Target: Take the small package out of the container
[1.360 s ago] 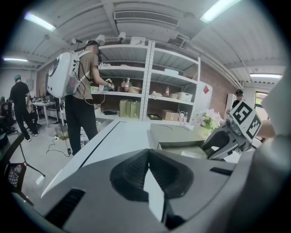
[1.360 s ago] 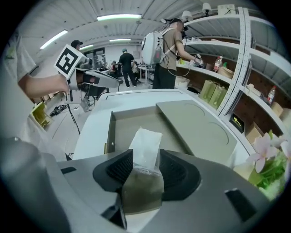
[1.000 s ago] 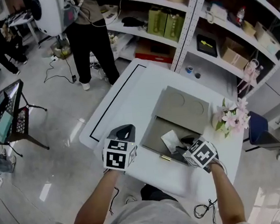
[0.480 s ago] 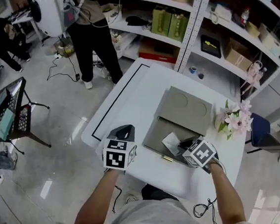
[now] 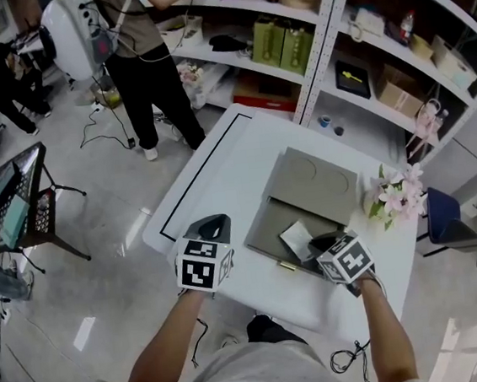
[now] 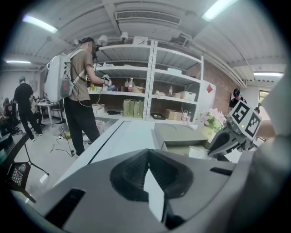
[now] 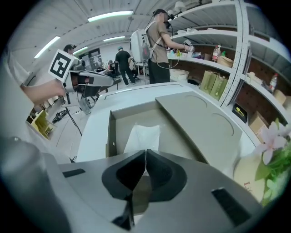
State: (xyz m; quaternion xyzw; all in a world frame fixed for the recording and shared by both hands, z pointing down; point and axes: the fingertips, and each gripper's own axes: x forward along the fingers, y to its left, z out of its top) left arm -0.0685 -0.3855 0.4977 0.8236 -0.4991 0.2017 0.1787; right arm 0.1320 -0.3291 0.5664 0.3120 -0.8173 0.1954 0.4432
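Note:
An open grey container [image 5: 269, 235] lies on the white table, its lid [image 5: 318, 182] folded back. Inside it rests the small white package [image 5: 296, 239], also seen flat on the container floor in the right gripper view [image 7: 144, 135]. My right gripper [image 5: 318, 245] reaches into the container, and its jaws [image 7: 145, 154] are shut on the package's near edge. My left gripper [image 5: 212, 226] hovers over the table to the left of the container, shut with nothing in it [image 6: 146, 157]. From the left gripper view the right gripper [image 6: 223, 142] leans over the package [image 6: 198, 153].
A pot of pink flowers [image 5: 397, 195] stands at the table's right edge beside the lid. A black line [image 5: 193, 182] marks the table's left part. Shelving [image 5: 351, 55] rises behind the table. A person [image 5: 142, 64] stands at the shelf to the far left.
The right gripper's jaws have closed onto the package's near edge. The left gripper has held its place, and the head view has shifted slightly.

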